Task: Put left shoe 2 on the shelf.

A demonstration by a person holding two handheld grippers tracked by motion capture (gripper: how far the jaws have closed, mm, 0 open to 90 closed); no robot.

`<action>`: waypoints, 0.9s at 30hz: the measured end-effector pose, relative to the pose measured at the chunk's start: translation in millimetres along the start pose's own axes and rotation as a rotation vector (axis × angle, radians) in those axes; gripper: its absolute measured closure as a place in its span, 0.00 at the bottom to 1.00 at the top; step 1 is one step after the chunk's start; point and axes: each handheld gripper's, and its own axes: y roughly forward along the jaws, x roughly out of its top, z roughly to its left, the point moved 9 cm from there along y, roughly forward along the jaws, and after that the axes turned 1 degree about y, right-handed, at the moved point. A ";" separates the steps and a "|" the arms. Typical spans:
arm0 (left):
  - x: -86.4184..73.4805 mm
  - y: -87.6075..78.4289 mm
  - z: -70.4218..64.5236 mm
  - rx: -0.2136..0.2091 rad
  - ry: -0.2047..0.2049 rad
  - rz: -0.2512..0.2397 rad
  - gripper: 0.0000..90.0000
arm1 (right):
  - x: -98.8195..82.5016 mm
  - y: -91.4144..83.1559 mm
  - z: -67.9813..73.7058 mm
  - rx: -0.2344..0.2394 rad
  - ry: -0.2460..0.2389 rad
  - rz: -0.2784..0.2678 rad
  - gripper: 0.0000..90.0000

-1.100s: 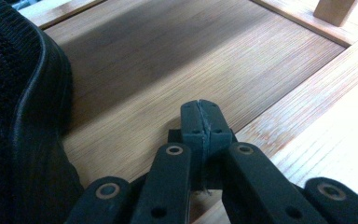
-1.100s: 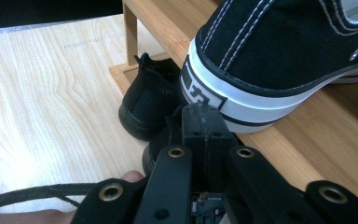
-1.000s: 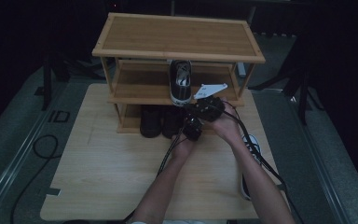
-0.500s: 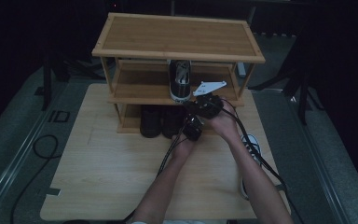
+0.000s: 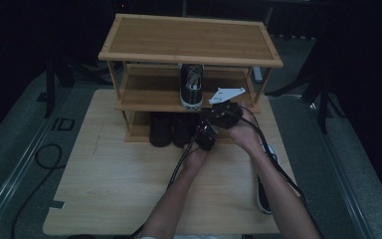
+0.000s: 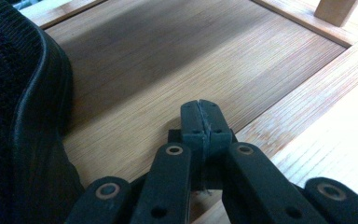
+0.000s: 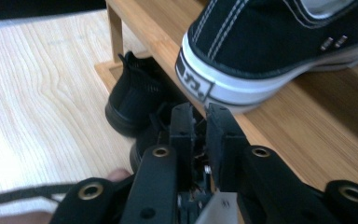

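A black sneaker with a white sole point(image 5: 191, 87) stands on the middle shelf of a wooden shoe rack point(image 5: 144, 102), heel toward me. My right gripper point(image 5: 210, 110) sits just right of that heel. Its jaws have just been opening. In the right gripper view the right gripper point(image 7: 200, 121) shows a narrow gap with nothing in it, and the sneaker's heel point(image 7: 261, 51) lies just beyond. My left gripper point(image 5: 204, 130) reaches into the bottom shelf. In the left gripper view the left gripper point(image 6: 204, 121) is shut and empty over the shelf board, beside a black shoe point(image 6: 23, 116).
Two black shoes point(image 5: 171, 130) stand side by side on the bottom shelf. A second sneaker point(image 5: 264, 191) lies on the table under my right forearm. The rack's top shelf point(image 5: 189, 40) is bare. Cables trail from both grippers across the table point(image 5: 104, 189).
The sneaker on the middle shelf has gone from slightly slanted to straight. Both hands have stayed almost in place.
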 end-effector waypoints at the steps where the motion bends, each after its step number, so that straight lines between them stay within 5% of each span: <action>1: 0.7 1.1 -2.0 -0.013 -0.013 -0.008 1.00 | -2.0 -2.7 -0.5 -0.010 -0.004 0.009 0.87; 14: 1.3 1.2 -1.7 -0.003 -0.020 -0.015 1.00 | -21.0 -34.8 -6.9 -0.031 0.007 0.040 0.82; 27: 1.4 1.2 -1.3 -0.004 -0.016 -0.014 1.00 | -53.4 -49.8 4.8 -0.007 0.024 0.075 0.79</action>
